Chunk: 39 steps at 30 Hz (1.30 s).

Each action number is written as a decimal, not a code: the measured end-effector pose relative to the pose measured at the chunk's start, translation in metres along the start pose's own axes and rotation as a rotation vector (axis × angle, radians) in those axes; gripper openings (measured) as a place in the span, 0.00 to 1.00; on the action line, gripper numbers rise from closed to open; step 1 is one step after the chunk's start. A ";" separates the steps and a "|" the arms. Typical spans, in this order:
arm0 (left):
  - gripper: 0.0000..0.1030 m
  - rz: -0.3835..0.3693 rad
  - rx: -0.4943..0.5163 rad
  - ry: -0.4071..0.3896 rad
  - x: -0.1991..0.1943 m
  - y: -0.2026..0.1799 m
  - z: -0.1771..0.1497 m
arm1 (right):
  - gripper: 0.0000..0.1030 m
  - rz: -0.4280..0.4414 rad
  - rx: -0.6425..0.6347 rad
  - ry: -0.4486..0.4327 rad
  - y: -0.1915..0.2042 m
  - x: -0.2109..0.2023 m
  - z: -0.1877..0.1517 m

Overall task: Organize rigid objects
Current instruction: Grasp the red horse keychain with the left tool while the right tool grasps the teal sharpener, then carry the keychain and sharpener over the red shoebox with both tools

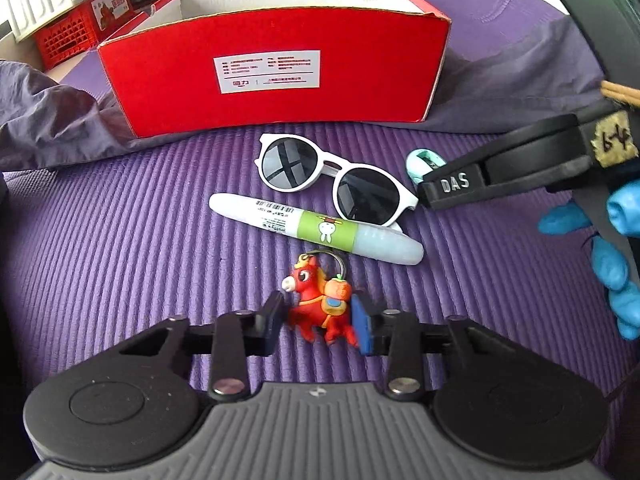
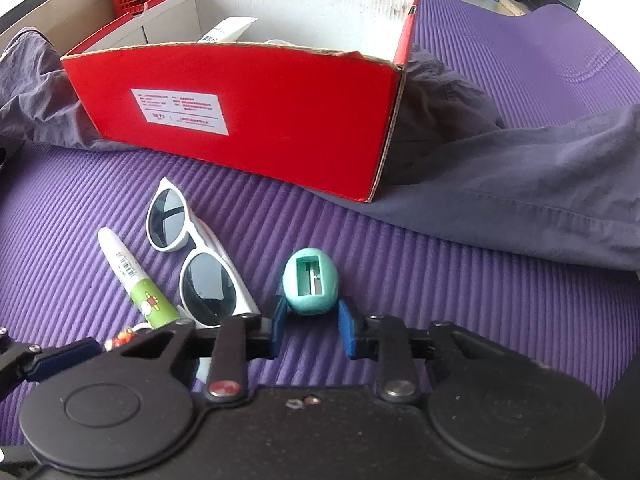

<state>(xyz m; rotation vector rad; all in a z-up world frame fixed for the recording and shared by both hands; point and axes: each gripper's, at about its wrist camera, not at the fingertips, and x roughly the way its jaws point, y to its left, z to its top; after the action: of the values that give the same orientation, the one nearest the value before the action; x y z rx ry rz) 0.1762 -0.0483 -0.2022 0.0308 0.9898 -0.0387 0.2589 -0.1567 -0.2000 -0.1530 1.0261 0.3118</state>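
Horse keychain (image 1: pixel 320 304), red, sits pinched between the left gripper (image 1: pixel 318 320) pads, on the purple ribbed mat (image 1: pixel 120 240) in front of the red box (image 1: pixel 276 68). Teal sharpener (image 2: pixel 311 286) is clamped in the right gripper (image 2: pixel 312 326), also in front of the box. Marker (image 1: pixel 316 230) and white sunglasses (image 1: pixel 332 176) lie between keychain and box. Grey cloth (image 2: pixel 520 184) lies beside the box; red crate (image 1: pixel 68 36) behind it. Both grippers tilt down; blue-gloved hand (image 1: pixel 612 248) holds the right one.

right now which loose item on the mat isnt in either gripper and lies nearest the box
The sunglasses: they lie free just before the red box; the marker lies farther back.
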 end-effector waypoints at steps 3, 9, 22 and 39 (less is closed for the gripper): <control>0.32 -0.009 -0.019 0.005 0.000 0.004 0.001 | 0.24 0.000 0.010 -0.005 -0.002 -0.002 0.001; 0.32 -0.015 -0.075 0.003 -0.004 0.015 0.005 | 0.23 0.024 0.048 -0.025 -0.009 -0.012 0.001; 0.32 -0.006 -0.129 -0.032 -0.027 0.031 0.012 | 0.07 0.044 0.066 -0.064 -0.017 -0.040 -0.006; 0.32 -0.006 -0.151 -0.010 -0.023 0.040 0.012 | 0.56 0.065 -0.063 0.008 -0.014 -0.010 -0.004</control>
<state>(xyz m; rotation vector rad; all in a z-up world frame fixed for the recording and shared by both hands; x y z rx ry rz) 0.1748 -0.0086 -0.1760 -0.1102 0.9805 0.0305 0.2553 -0.1725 -0.1936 -0.1776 1.0314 0.4033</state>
